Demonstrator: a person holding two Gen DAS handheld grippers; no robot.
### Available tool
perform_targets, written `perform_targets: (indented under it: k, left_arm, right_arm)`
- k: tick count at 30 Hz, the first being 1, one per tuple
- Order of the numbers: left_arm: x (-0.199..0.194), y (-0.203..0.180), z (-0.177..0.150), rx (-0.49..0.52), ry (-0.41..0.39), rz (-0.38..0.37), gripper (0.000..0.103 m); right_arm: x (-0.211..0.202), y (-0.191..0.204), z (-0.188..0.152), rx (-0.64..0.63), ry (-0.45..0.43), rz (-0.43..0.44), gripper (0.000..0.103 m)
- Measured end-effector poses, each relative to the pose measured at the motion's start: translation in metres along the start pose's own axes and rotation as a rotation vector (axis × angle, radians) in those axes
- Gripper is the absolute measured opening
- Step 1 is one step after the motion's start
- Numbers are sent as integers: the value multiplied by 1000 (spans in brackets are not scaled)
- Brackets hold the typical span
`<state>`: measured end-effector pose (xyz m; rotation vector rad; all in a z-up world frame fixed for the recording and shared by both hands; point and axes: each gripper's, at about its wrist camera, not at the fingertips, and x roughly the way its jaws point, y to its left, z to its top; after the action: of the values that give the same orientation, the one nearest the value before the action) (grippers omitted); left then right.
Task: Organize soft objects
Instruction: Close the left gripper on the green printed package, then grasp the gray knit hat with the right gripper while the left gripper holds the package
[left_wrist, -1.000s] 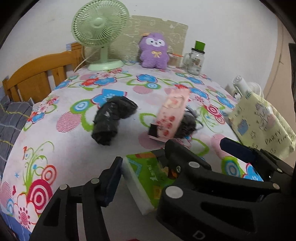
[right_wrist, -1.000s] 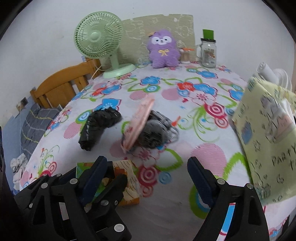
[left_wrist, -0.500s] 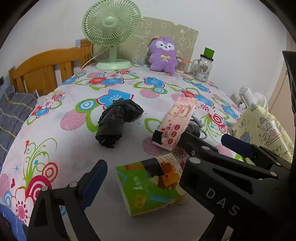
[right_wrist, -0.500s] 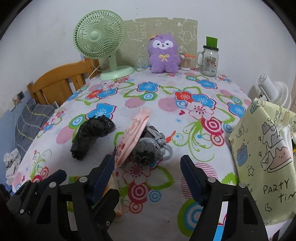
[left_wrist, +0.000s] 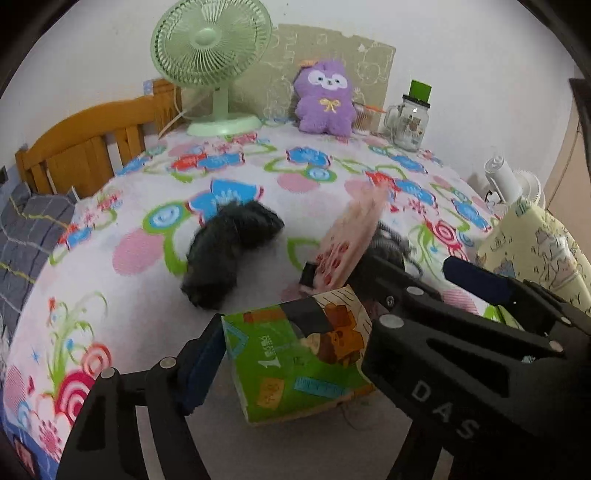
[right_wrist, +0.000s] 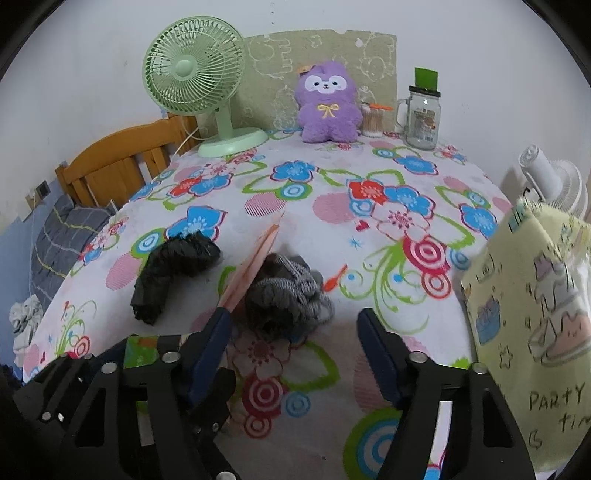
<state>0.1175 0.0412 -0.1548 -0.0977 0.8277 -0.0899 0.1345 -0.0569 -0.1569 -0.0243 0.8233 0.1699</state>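
Observation:
A green tissue pack lies on the floral table between the fingers of my left gripper; the left pad touches its edge, the right finger's contact is hidden. A black bundle lies beyond it, also in the right wrist view. A pink wipes pack leans on a grey knitted bundle. My right gripper is open and empty just before the grey bundle. A purple plush sits at the back.
A green fan, a glass jar and a toothpick holder stand along the back. A yellow party bag stands at the right. A wooden headboard and bedding are left of the table.
My left gripper has narrowed around the tissue pack after being wide open half a second ago. My right gripper has moved forward toward the grey bundle.

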Motion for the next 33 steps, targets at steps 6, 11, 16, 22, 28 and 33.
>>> perform_targets:
  k: [6, 11, 16, 22, 28, 33]
  left_arm:
    - [3, 9, 13, 3, -1, -12, 78]
    - [4, 18, 19, -11, -4, -12, 78]
    - [11, 26, 21, -24, 3, -7, 78]
    - [19, 29, 18, -27, 17, -7, 79]
    - [22, 29, 16, -33, 27, -5, 79]
    - [23, 29, 17, -28, 25, 0, 79]
  right_arm:
    - [2, 9, 14, -16, -2, 16, 69]
    - [8, 18, 23, -38, -8, 15, 68]
    - [22, 24, 27, -47, 16, 18, 64]
    - [31, 25, 24, -61, 22, -7, 64]
    - [40, 19, 23, -49, 26, -16, 64]
    - [39, 17, 20, -48, 28, -3, 63]
